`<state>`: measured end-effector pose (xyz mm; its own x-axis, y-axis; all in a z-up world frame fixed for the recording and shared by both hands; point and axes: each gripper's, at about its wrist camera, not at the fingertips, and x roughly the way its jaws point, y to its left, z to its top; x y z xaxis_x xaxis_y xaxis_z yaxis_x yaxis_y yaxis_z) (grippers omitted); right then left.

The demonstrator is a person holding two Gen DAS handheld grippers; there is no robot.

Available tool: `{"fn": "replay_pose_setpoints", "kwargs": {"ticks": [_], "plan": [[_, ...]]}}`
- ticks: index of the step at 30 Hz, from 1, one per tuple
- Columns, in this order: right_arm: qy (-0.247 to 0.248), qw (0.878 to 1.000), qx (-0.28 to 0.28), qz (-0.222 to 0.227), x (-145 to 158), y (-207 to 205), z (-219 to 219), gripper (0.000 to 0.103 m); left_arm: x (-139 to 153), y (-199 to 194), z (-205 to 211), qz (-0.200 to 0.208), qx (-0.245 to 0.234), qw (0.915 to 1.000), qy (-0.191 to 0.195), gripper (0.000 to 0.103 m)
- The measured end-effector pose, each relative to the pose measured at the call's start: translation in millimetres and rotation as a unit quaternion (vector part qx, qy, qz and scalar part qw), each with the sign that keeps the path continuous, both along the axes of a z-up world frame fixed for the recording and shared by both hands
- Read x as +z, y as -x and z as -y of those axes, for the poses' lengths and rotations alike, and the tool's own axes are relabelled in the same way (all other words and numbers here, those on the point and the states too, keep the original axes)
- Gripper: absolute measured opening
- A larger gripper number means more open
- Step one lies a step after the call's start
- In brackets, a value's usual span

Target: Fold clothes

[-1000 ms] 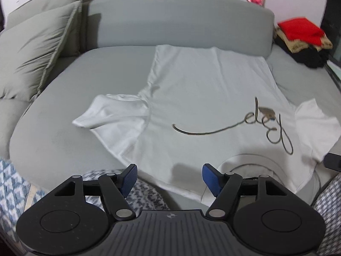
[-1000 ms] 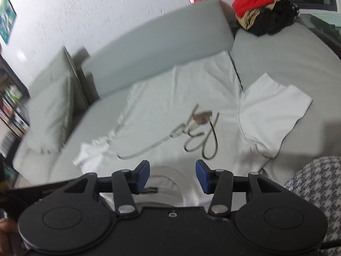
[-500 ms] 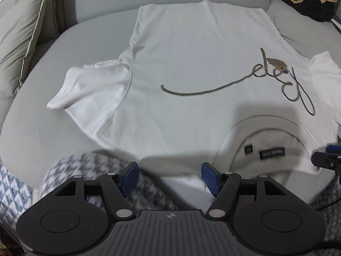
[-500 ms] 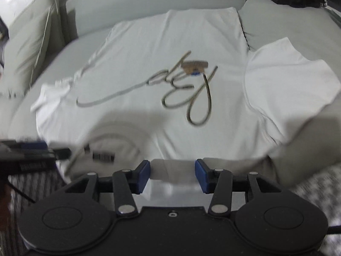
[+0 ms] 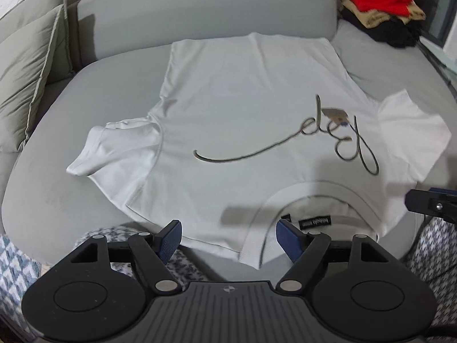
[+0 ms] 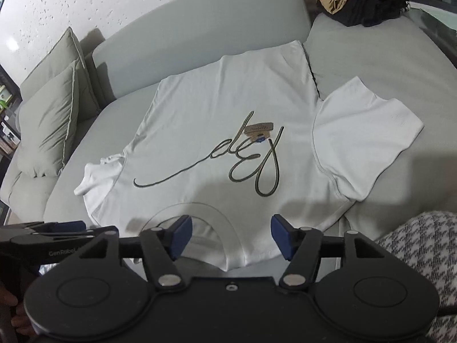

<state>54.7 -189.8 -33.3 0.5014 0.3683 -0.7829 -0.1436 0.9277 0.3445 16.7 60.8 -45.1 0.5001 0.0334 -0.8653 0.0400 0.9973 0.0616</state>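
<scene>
My two grippers, left gripper [image 5: 228, 235] and right gripper [image 6: 230, 235], have just been opening, nothing between their jaws, poised over the collar of one smooth white T-shirt [image 6: 217, 131] spread flat on the grey sofa [image 6: 385, 57].

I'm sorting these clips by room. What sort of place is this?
Most likely a home living room. A white T-shirt lies spread on a grey sofa with loose cushions, and a pile of folded clothes sits at its far end, below a plain white wall.
</scene>
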Motion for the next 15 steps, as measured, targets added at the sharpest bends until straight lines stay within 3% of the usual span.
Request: {"fn": "replay_pose_setpoints", "kwargs": {"ticks": [2,4,5,6,9,12,15], "plan": [[0.004,1.000,0.001,-0.002,-5,-1,-3,0.062,-7,-1,3,-0.003,-0.004,1.0000,0.004,0.074],[0.015,1.000,0.006,0.009,-12,-2,-7,0.049,-16,-5,8,0.001,-0.013,0.9999,-0.002,0.073],[0.022,1.000,0.009,0.016,-16,-3,-9,0.034,-21,-7,11,0.002,-0.018,0.9997,-0.013,0.070],[0.026,1.000,0.011,0.010,-22,-6,-12,0.029,-27,-8,14,-0.001,-0.025,0.9994,-0.024,0.070],[0.036,0.999,0.015,-0.018,-40,-12,-17,0.029,-43,-9,18,-0.024,-0.042,0.9978,-0.045,0.069],[0.045,0.997,0.019,-0.053,-56,-9,-20,0.030,-51,-6,14,-0.054,-0.041,0.9969,-0.039,0.076],[0.046,0.997,0.023,-0.062,-52,-1,-20,0.030,-49,0,10,-0.071,-0.035,0.9964,-0.031,0.070]]}}
